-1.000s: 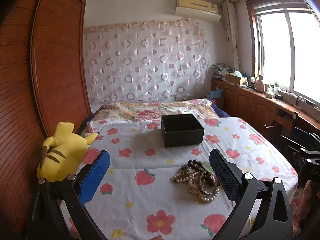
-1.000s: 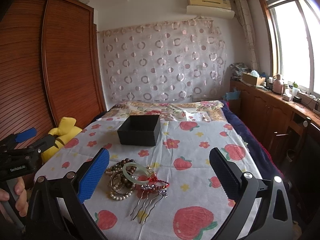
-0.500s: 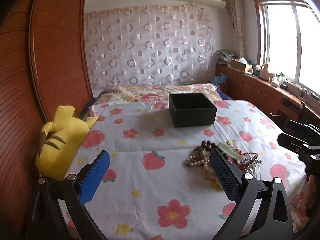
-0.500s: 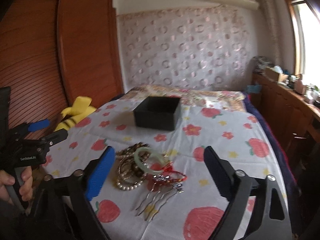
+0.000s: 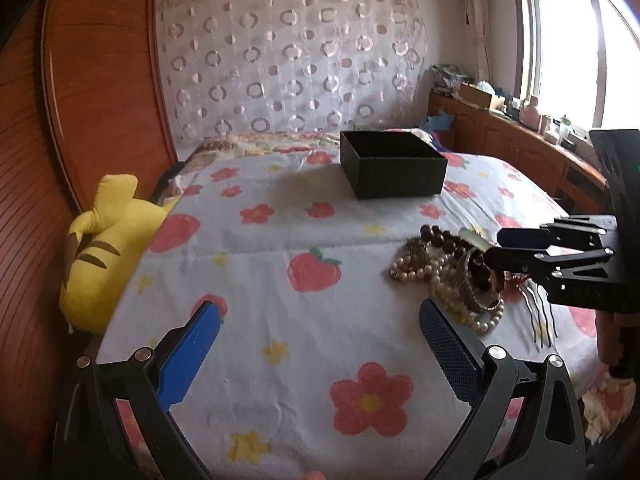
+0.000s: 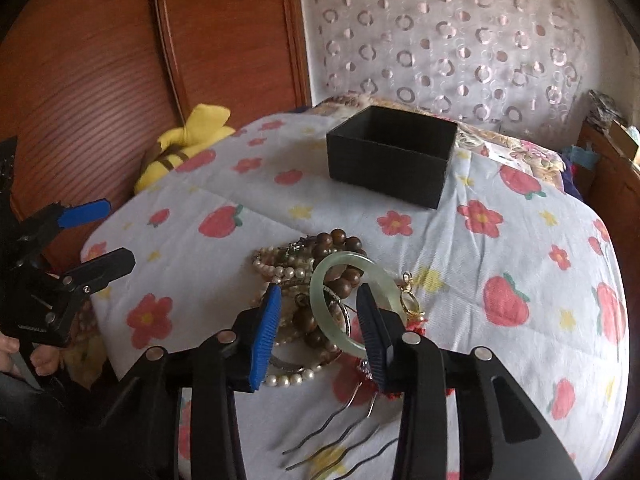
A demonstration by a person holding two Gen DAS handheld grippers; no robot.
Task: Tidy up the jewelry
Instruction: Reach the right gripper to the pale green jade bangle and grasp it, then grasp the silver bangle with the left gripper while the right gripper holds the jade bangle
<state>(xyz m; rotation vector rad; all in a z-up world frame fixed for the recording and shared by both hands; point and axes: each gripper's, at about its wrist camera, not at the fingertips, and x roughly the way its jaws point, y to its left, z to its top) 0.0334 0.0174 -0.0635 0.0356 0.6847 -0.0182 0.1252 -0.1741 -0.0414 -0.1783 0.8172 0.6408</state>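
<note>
A pile of jewelry (image 6: 316,280) lies on the flowered bedspread: a pale green jade bangle (image 6: 352,292), dark wooden beads (image 6: 340,240), pearl strands (image 6: 276,264) and a hair comb (image 6: 340,432). The pile also shows in the left wrist view (image 5: 448,272). My right gripper (image 6: 318,312) is lowered over the pile, half closed, its fingers either side of the bangle's left part without gripping it. My left gripper (image 5: 316,328) is open and empty over bare bedspread, left of the pile. An open black box (image 6: 390,156) stands farther back; it also shows in the left wrist view (image 5: 394,164).
A yellow plush toy (image 5: 104,240) lies at the bed's left edge against a wooden wardrobe (image 5: 80,80). A wooden counter (image 5: 520,140) with clutter runs under the window at right. The bed edge is close at the front.
My right gripper has dropped down onto the jewelry pile and narrowed its jaws around the bangle. My left gripper has shifted left and lower, still open.
</note>
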